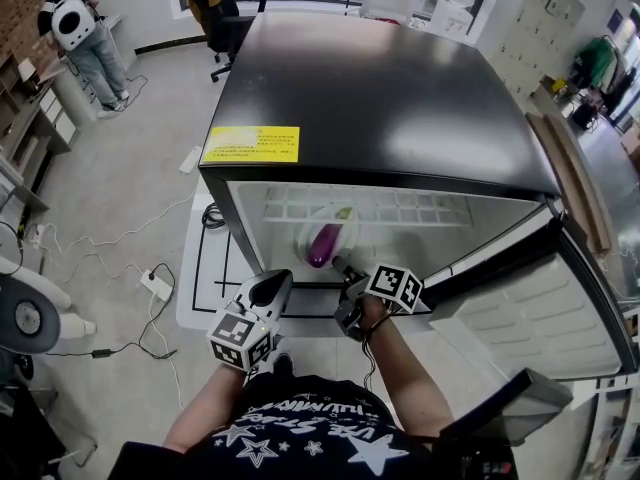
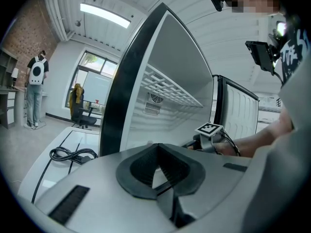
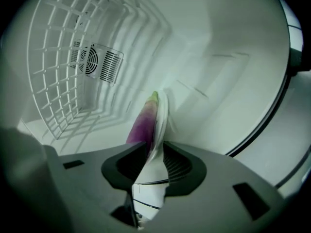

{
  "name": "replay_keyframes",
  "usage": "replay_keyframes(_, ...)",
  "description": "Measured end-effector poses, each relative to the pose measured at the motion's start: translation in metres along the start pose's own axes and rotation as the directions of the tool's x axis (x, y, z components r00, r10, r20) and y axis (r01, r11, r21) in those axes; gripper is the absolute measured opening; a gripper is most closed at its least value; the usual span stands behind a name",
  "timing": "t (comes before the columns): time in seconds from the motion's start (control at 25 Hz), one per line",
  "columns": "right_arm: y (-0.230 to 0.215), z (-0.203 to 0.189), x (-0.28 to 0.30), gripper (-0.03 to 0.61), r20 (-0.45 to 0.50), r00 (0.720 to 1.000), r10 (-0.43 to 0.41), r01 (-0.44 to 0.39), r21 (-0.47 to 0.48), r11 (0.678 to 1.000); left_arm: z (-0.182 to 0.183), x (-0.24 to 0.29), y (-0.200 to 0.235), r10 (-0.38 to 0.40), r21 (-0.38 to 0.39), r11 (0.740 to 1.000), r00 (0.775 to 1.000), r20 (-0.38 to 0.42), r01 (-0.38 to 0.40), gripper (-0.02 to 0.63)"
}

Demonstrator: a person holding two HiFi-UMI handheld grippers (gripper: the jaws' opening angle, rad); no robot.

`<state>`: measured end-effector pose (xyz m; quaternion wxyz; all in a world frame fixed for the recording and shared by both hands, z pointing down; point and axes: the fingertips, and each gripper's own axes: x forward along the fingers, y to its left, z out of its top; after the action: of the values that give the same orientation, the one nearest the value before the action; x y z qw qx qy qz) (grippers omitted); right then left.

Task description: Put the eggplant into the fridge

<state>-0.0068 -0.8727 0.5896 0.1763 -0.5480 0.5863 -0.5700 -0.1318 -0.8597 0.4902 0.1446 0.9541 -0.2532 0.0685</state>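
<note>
The fridge (image 1: 380,98) stands open below me. Inside it a purple eggplant (image 1: 325,243) with a green tip lies on a white plate (image 1: 338,216). My right gripper (image 1: 347,271) reaches in from the front and is shut on the near rim of the plate. In the right gripper view the plate (image 3: 160,120) runs edge-on between the jaws of the right gripper (image 3: 154,147), with the eggplant (image 3: 141,125) on its left side. My left gripper (image 1: 272,288) hangs outside the fridge at the lower left, shut on nothing. The left gripper (image 2: 156,149) faces the fridge opening.
The fridge door (image 1: 540,318) is swung out to the right. A wire shelf (image 3: 58,57) and a fan vent (image 3: 97,62) line the inside. A power strip (image 1: 155,285) with cables lies on the floor at left. A person (image 1: 75,28) stands far back left.
</note>
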Motion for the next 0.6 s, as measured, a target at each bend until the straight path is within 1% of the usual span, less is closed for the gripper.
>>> replay_keyframes(0.12,-0.006,0.001,-0.005,0.086,0.006,1.000,-0.013,0.013,-0.012,1.000,-0.002,0.000,0.000,0.008,0.001,1.000,1.000,0.004,-0.008,0.009)
replay_keyframes(0.28,-0.011,-0.001,-0.019,0.086,0.003,1.000,-0.004,0.005,-0.023,1.000,-0.003,-0.001,-0.003,0.028,-0.005,1.000,1.000,0.010,-0.028,0.009)
replay_keyframes(0.4,-0.005,0.000,-0.030,0.084,0.006,1.000,0.027,-0.027,-0.044,0.999,0.001,-0.002,-0.008,0.042,0.003,0.999,0.999,0.013,-0.042,0.009)
replay_keyframes(0.6,0.005,-0.007,-0.051,0.084,-0.023,0.995,0.094,-0.096,-0.060,0.994,0.001,-0.007,-0.025,0.075,0.005,0.997,0.997,0.015,-0.075,0.009)
